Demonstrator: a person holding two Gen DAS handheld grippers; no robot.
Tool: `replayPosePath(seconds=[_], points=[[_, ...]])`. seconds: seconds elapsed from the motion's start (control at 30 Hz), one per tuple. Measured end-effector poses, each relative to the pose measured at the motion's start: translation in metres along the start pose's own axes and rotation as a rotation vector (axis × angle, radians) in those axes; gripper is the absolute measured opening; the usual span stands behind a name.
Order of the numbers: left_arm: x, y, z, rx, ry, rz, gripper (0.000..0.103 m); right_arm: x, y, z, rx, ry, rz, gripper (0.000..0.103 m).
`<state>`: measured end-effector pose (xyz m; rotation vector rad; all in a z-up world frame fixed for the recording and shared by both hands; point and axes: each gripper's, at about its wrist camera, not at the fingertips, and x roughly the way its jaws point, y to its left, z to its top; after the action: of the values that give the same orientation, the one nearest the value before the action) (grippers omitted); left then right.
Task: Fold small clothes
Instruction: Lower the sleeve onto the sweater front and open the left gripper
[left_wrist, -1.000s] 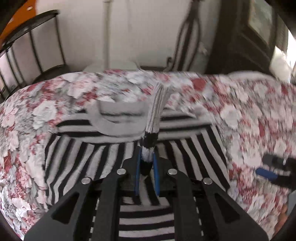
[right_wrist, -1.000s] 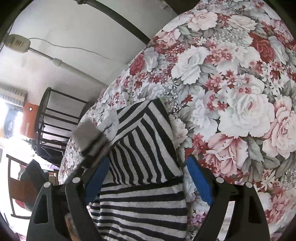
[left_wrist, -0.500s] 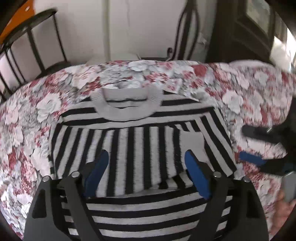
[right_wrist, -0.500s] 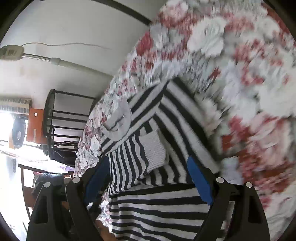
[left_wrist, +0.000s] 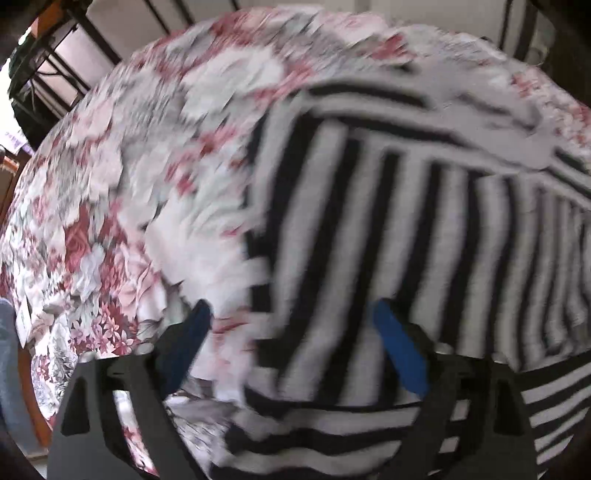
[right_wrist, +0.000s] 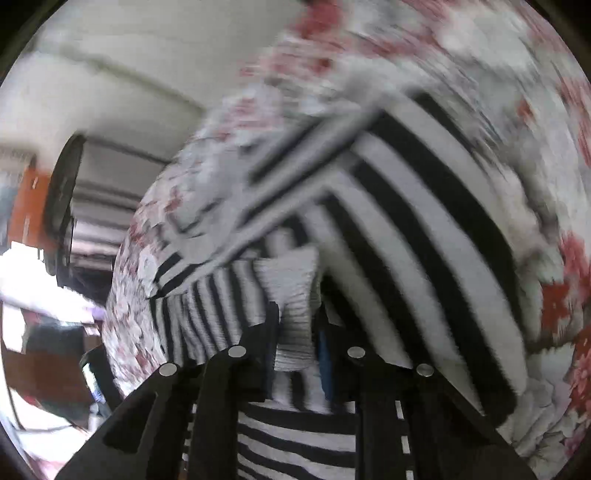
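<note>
Right gripper (right_wrist: 295, 350) jaws have just closed on the sweater cuff (right_wrist: 291, 295).

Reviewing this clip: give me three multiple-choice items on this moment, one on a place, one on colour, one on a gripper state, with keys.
1. Where does the striped sweater lie?
A. on a floral bedspread
B. on a bare wooden floor
C. on a hanger

2. What colour are its stripes?
A. red and blue
B. black and white
C. green and yellow

3. How is the right gripper?
A. wide open over bare bedspread
B. out of view
C. shut on the grey cuff

Key: 1 A, flowers surround the sweater; 2 B, both views show it; 3 C, its jaws have just been closing and pinch the ribbed cuff.
</note>
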<state>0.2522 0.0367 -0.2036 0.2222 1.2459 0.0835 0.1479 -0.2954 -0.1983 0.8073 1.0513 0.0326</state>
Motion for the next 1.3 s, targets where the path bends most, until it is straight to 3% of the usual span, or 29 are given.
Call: replayPosePath(seconds=[0.07,0.1,0.13,0.2,0.27,0.33,0.4,0.43,0.53,0.6,0.63,0.67,0.7,0.8,0.87,0.97,1.03,1.07,1.1,1.13,1.2,1.27,1.3], points=[[0.005,0.014,-0.001,-0.023,0.002,-0.018,0.099,0.000,0.018,0.002,-0.116,-0.008,-0.082,0.020],[0.004,0.018,-0.001,-0.043,0.006,-0.039,0.099,0.004,0.013,0.001,-0.123,0.002,-0.148,0.023],[0.003,0.022,-0.001,-0.063,0.006,-0.057,0.099,0.011,0.003,0.001,-0.114,0.017,-0.202,0.018],[-0.009,0.031,0.001,-0.108,-0.033,-0.088,0.098,0.012,-0.016,0.002,-0.045,0.020,-0.177,0.013],[-0.027,0.040,0.006,-0.140,-0.114,-0.097,0.097,-0.007,-0.008,0.005,-0.013,-0.044,-0.189,0.023],[-0.045,0.045,0.013,-0.172,-0.204,-0.120,0.097,-0.030,0.012,0.006,-0.083,-0.161,-0.201,0.037],[-0.045,0.042,0.021,-0.173,-0.207,-0.154,0.097,-0.037,0.036,0.005,-0.164,-0.215,-0.132,0.040],[-0.043,0.037,0.024,-0.167,-0.196,-0.169,0.097,-0.031,0.043,0.006,-0.186,-0.191,-0.097,0.049],[-0.036,0.008,0.033,-0.136,-0.157,-0.223,0.097,0.006,0.061,0.004,-0.241,-0.083,0.005,0.058],[-0.022,-0.028,0.034,-0.003,-0.095,-0.163,0.098,0.042,0.063,0.006,-0.262,0.013,-0.009,0.072],[-0.015,-0.039,0.030,0.044,-0.079,-0.104,0.099,0.064,0.057,0.006,-0.253,0.079,-0.042,0.073],[-0.003,-0.048,0.026,0.085,-0.069,-0.038,0.099,0.068,0.053,0.002,-0.248,0.077,-0.046,0.073],[0.003,-0.048,0.022,0.082,-0.066,-0.034,0.099,0.066,0.052,0.000,-0.240,0.063,-0.042,0.072],[-0.012,-0.039,0.024,0.017,-0.061,-0.072,0.098,0.036,0.065,0.001,-0.254,0.020,-0.064,0.072],[-0.035,-0.033,0.022,0.012,-0.124,-0.111,0.098,0.011,0.077,-0.002,-0.303,-0.043,-0.058,0.073],[-0.055,-0.031,0.008,0.051,-0.156,-0.136,0.098,0.006,0.074,-0.015,-0.339,0.010,-0.123,0.075],[-0.045,-0.038,-0.004,0.128,-0.118,-0.050,0.098,0.023,0.059,-0.027,-0.362,0.096,-0.228,0.076],[-0.027,-0.043,-0.011,0.179,-0.077,0.045,0.099,0.037,0.049,-0.038,-0.408,0.142,-0.269,0.076],[-0.006,-0.042,-0.024,0.208,-0.033,0.091,0.099,0.041,0.050,-0.047,-0.490,0.130,-0.297,0.076],[-0.005,-0.037,-0.030,0.185,-0.031,0.067,0.099,0.045,0.058,-0.056,-0.593,0.129,-0.358,0.076],[-0.013,-0.023,-0.027,0.077,0.007,-0.009,0.098,0.035,0.071,-0.061,-0.617,0.112,-0.399,0.076],[-0.033,-0.013,-0.023,0.032,-0.014,-0.084,0.098,0.012,0.081,-0.060,-0.579,0.078,-0.320,0.076],[-0.045,-0.010,-0.024,0.026,-0.053,-0.085,0.098,0.003,0.083,-0.060,-0.576,0.064,-0.317,0.076]])
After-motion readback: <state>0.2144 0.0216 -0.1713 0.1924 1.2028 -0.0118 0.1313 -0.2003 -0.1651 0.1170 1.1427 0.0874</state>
